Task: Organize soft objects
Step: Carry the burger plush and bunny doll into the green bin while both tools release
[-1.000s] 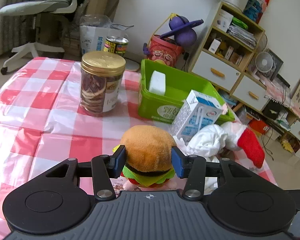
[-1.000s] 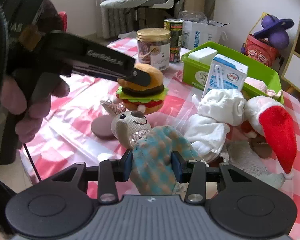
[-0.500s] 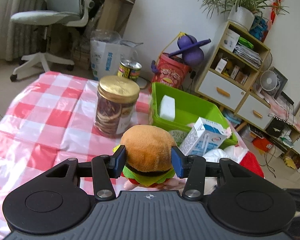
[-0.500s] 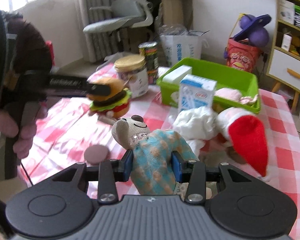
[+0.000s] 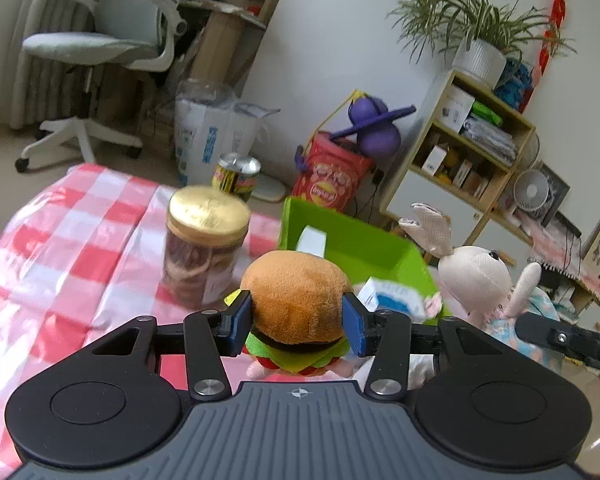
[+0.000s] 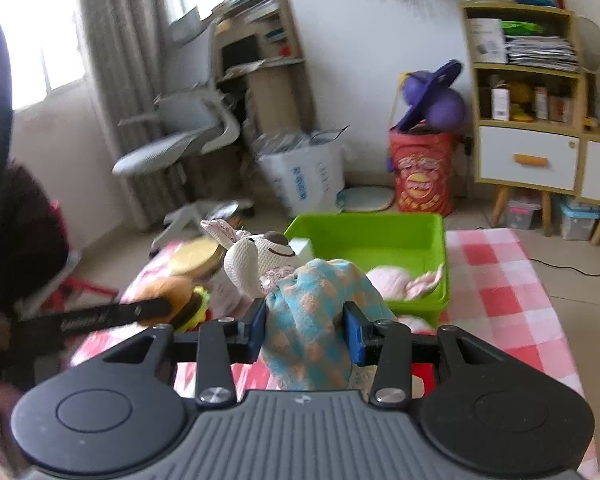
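My left gripper (image 5: 298,320) is shut on a plush hamburger (image 5: 296,304) and holds it above the checked table, short of the green bin (image 5: 364,240). My right gripper (image 6: 306,332) is shut on a plush rabbit in a blue-and-tan dress (image 6: 312,312), its head (image 6: 260,258) pointing toward the green bin (image 6: 380,228). The rabbit also shows at the right of the left wrist view (image 5: 476,276). The hamburger shows at the left of the right wrist view (image 6: 172,296). A pink soft item (image 6: 396,282) lies inside the bin.
A gold-lidded jar (image 5: 204,244) and a tin can (image 5: 236,172) stand left of the bin. A milk carton (image 5: 392,296) sits in front of it and a white block (image 5: 310,240) lies inside. The red-checked tablecloth (image 6: 512,280) extends right.
Both grippers have lifted their toys off the table and moved toward the green bin. The rabbit has come into the left wrist view at the right.
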A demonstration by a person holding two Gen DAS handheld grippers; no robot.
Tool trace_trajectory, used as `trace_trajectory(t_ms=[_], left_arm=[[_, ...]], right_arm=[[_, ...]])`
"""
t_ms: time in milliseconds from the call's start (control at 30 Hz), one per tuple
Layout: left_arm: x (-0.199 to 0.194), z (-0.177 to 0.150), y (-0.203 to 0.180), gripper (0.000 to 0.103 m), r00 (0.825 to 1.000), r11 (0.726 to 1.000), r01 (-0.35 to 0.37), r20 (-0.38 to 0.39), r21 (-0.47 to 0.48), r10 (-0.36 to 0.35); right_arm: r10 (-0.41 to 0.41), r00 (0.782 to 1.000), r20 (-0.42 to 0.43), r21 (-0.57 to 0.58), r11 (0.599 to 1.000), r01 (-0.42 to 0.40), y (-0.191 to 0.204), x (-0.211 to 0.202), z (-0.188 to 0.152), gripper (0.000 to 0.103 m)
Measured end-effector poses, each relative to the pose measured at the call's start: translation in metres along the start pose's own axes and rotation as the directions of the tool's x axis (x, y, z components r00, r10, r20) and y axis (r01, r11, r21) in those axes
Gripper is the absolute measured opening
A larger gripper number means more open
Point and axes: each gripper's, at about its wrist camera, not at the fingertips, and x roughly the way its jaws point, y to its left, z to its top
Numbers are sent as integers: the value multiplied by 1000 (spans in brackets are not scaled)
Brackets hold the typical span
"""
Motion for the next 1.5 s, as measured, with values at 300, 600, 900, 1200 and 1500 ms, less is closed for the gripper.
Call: trace_trajectory(t_ms=[300, 600, 900, 1200, 1500], left_arm=[[45, 32, -32, 48, 999, 991, 34, -25, 128, -31], [127, 58, -61, 48, 986, 966, 123, -140, 228, -92], [174, 61, -66, 48, 972, 946, 173, -200, 273, -120], [189, 52, -72, 52, 969, 934, 181, -217, 309, -116], [178, 53, -69, 70, 975, 945, 160, -193, 285, -107]], right_arm=[[-63, 998, 23, 29, 998, 63, -30, 38, 42, 17], [-54, 997, -56, 35, 998, 56, -71, 118, 71, 17], [-87, 989, -121, 2, 996, 88, -90, 174, 72, 18], [-117, 983, -140, -19, 993, 116, -92, 195, 67, 19], [-129, 986, -107, 10, 991, 130, -91, 175, 75, 44]])
